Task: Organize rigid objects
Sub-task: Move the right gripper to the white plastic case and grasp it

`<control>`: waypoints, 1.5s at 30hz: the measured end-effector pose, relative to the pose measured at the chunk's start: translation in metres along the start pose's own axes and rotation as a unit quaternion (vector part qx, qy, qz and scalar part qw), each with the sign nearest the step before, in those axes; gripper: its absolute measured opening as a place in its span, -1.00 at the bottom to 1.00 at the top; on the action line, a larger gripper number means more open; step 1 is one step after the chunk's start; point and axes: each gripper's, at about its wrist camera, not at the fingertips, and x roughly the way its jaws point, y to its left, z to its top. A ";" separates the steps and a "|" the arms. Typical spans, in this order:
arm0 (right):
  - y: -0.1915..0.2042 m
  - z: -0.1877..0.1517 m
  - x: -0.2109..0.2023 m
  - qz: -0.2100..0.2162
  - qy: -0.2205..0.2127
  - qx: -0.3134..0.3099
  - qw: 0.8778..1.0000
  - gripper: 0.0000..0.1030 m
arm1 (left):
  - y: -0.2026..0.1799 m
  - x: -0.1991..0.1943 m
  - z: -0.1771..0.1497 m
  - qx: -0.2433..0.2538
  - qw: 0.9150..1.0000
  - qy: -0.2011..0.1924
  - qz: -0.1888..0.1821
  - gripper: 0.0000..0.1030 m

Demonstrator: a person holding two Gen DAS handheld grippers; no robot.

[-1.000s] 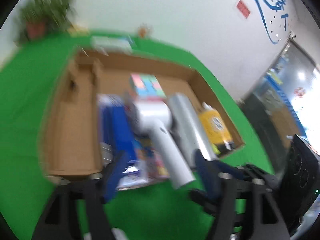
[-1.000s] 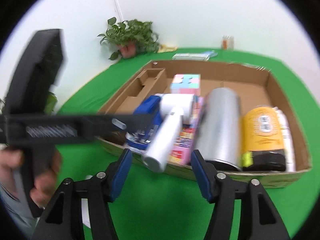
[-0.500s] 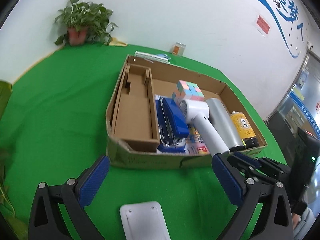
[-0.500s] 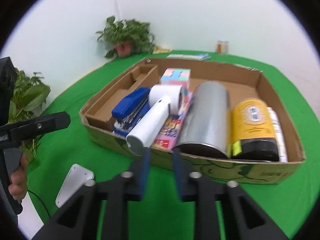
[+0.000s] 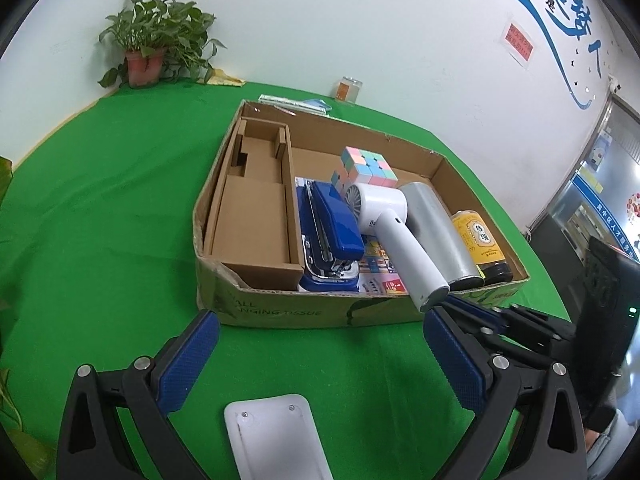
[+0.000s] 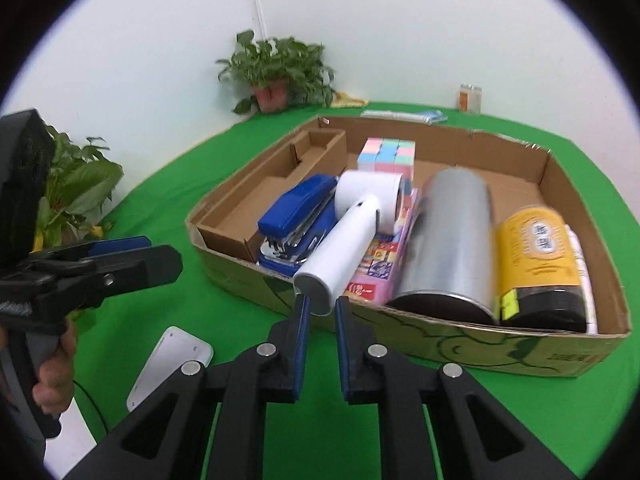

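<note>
A shallow cardboard box (image 5: 280, 312) (image 6: 460, 344) on the green table holds a blue stapler (image 5: 332, 228) (image 6: 296, 208), a white handheld fan (image 5: 396, 236) (image 6: 352, 236), a pastel cube (image 5: 366, 166) (image 6: 386, 154), a silver cylinder (image 5: 436, 224) (image 6: 448, 240) and a yellow-labelled bottle (image 5: 480, 244) (image 6: 536, 256). My left gripper (image 5: 320, 360) is wide open and empty in front of the box. My right gripper (image 6: 320, 320) has its jaws nearly closed just below the fan handle's end, holding nothing.
A white flat plate (image 5: 272, 436) (image 6: 172, 364) lies on the table near me. Potted plants (image 5: 156, 52) (image 6: 280, 68) stand at the back edge. A small jar (image 5: 348, 88) and flat packets (image 5: 296, 102) lie behind the box.
Both grippers pulled back from the box. The left jaws opened wide. The right jaws narrowed to a small gap.
</note>
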 end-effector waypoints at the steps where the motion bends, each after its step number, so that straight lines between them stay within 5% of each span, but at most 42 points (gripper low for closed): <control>1: 0.001 0.002 0.005 0.001 0.001 -0.003 1.000 -0.77 | -0.001 0.000 0.000 0.000 1.000 0.000 -0.001 0.99; 24: 0.003 0.019 0.024 -0.018 0.043 0.019 0.999 -0.72 | 0.010 0.013 -0.017 -0.012 1.000 0.018 0.004 0.99; 33: -0.008 0.022 0.030 0.008 0.055 0.039 0.998 -0.10 | 0.024 0.012 -0.026 -0.024 0.999 0.027 0.019 0.99; 35: -0.002 0.018 0.022 0.019 0.035 0.028 0.999 0.57 | 0.031 0.011 -0.029 -0.030 0.999 0.030 0.021 0.99; 36: 0.003 0.013 0.015 0.029 0.022 0.020 0.999 0.69 | 0.035 0.010 -0.032 -0.034 0.999 0.032 0.024 0.99; 40: 0.022 -0.018 0.001 0.046 0.015 -0.013 0.999 0.75 | 0.055 0.012 -0.045 -0.063 0.996 0.070 0.010 0.99; 45: 0.034 -0.056 -0.003 0.109 0.055 -0.012 0.992 0.75 | 0.075 0.021 -0.074 -0.126 0.979 0.142 -0.075 0.91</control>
